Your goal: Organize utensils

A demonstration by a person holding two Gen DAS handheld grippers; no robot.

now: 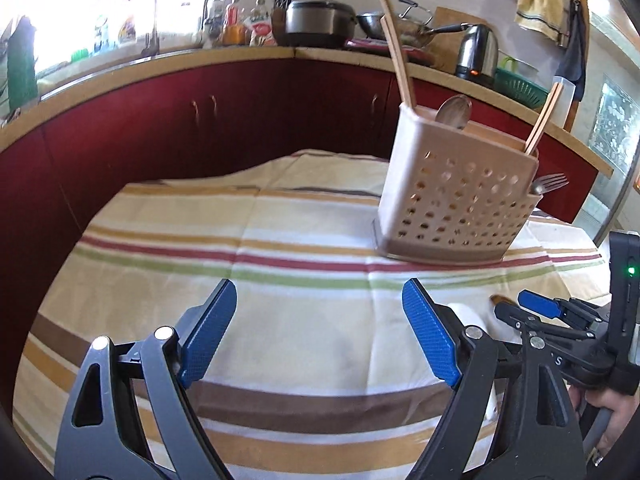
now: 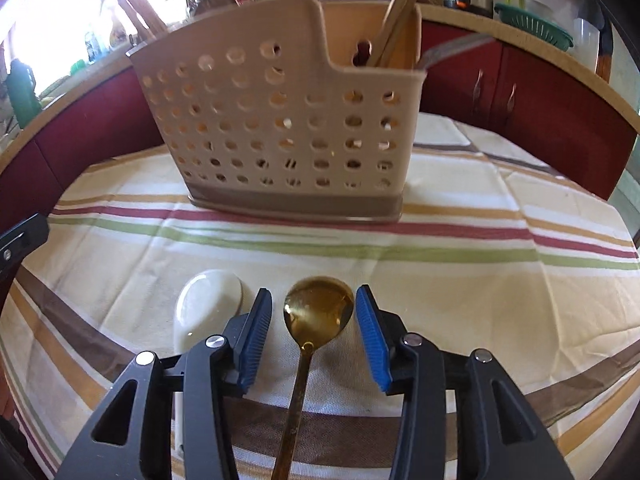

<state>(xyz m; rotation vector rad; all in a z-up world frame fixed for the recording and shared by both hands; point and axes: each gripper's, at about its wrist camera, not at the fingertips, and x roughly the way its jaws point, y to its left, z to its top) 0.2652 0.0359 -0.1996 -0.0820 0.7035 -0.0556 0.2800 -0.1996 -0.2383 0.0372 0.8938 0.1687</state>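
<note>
A beige perforated utensil caddy (image 1: 456, 204) stands on the striped tablecloth; it also shows in the right wrist view (image 2: 288, 128). It holds wooden chopsticks (image 1: 396, 56), a spoon (image 1: 452, 112) and a fork (image 1: 550, 183). A gold spoon (image 2: 316, 312) lies on the cloth between the open jaws of my right gripper (image 2: 314, 320), not gripped. A white ceramic spoon (image 2: 208, 304) lies just left of the right gripper's left finger. My left gripper (image 1: 320, 320) is open and empty over the cloth. The right gripper (image 1: 536, 308) shows at the right of the left wrist view.
The striped tablecloth (image 1: 280, 240) covers the table. Red cabinets (image 1: 200, 120) and a counter with a pot (image 1: 320, 20), kettle (image 1: 476, 52), bottles and a green colander (image 1: 518, 88) stand behind the table.
</note>
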